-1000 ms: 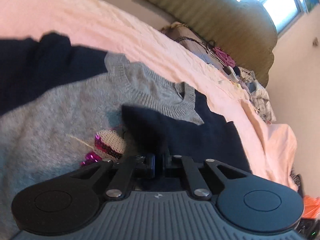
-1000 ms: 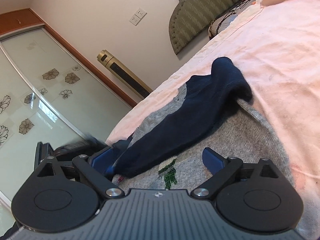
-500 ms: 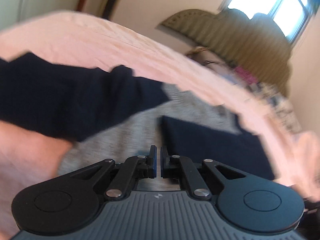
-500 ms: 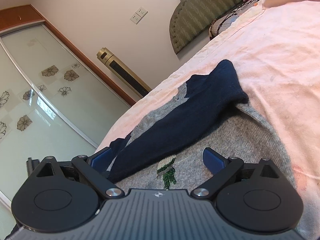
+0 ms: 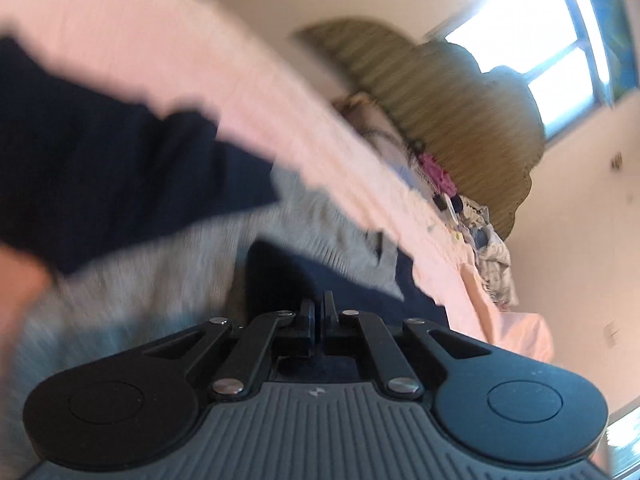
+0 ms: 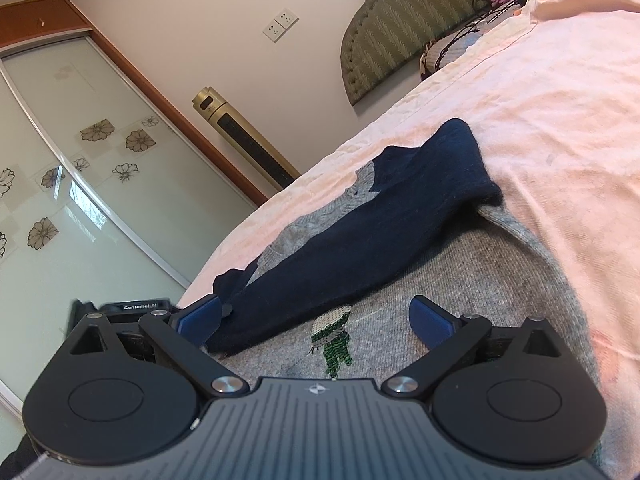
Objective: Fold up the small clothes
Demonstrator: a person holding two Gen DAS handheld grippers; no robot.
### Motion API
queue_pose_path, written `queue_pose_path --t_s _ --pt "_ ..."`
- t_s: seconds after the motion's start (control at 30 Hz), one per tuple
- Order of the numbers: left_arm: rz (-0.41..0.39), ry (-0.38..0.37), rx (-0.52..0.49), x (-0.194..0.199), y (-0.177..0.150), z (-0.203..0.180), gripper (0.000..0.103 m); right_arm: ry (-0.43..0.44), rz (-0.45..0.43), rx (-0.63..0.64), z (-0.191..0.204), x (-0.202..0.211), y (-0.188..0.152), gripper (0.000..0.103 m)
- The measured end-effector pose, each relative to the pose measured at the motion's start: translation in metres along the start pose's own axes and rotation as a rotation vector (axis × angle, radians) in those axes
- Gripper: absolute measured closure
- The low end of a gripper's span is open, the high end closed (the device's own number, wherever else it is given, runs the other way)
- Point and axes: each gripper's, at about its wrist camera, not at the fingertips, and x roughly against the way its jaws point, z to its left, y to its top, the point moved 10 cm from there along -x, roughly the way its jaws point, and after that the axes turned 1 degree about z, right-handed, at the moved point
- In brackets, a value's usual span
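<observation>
Both grippers are held low over a grey sweater (image 6: 472, 280) with navy sleeves that is spread on a bed covered by a pink sheet (image 6: 560, 92).

Left gripper (image 5: 319, 312): its blue-padded fingers are pressed together, and in the blurred left wrist view it cannot be told for certain whether any cloth is pinched between them. It is tilted down at the sweater's near side, just above a navy sleeve (image 5: 352, 280) folded across the grey body. A second navy sleeve (image 5: 100, 168) is stretched across the left of that view, with the grey ribbed collar (image 5: 332, 236) seen between the two.

Right gripper (image 6: 316, 320): its jaws are spread wide and nothing is pinched. It is angled gently down, close over the grey body. The left blue pad (image 6: 200, 318) is touching or just beside the cuff end of the long navy sleeve (image 6: 380, 232), which is laid diagonally from near left to far right. The right pad (image 6: 434, 322) is held apart over bare grey knit. A small green and white knitted figure (image 6: 334, 338) is seen between the pads.

Farther off, a green padded headboard (image 6: 404, 12) stands at the bed's far end, with a heap of clothes (image 5: 488, 248) before it. A gold tower fan (image 6: 244, 140) stands against the wall beside a sliding glass wardrobe door (image 6: 80, 184) with flower prints. A bright window (image 5: 532, 52) is seen in the left wrist view.
</observation>
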Motion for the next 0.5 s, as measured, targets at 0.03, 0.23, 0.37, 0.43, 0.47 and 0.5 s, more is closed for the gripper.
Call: queue_pose_path --t_s 0.03,0.23,0.37,0.43,0.47,0.5 --pt "-0.021 0.011 -0.016 0.006 0.005 0.000 0.101 0.000 0.000 0.000 0.000 0.000 0.000 0.003" --pt "0.043 0.180 -0.118 -0.003 -0.018 0.030 0.101 0.002 -0.001 -0.001 0.001 -0.001 0.001 0.003" --pt "0.012 0.239 -0.155 0.013 -0.018 0.023 0.099 0.009 0.001 -0.029 -0.002 0.002 0.005 0.004" --pt "-0.073 0.310 -0.192 0.032 -0.008 0.014 0.096 0.015 0.008 -0.089 -0.006 0.004 0.013 0.004" --pt "-0.122 0.329 -0.223 0.040 -0.004 0.007 0.090 0.022 0.007 -0.132 -0.008 0.006 0.019 0.004" --pt "-0.156 0.320 -0.257 0.043 -0.002 -0.002 0.073 0.041 -0.001 -0.162 -0.007 0.007 0.026 0.002"
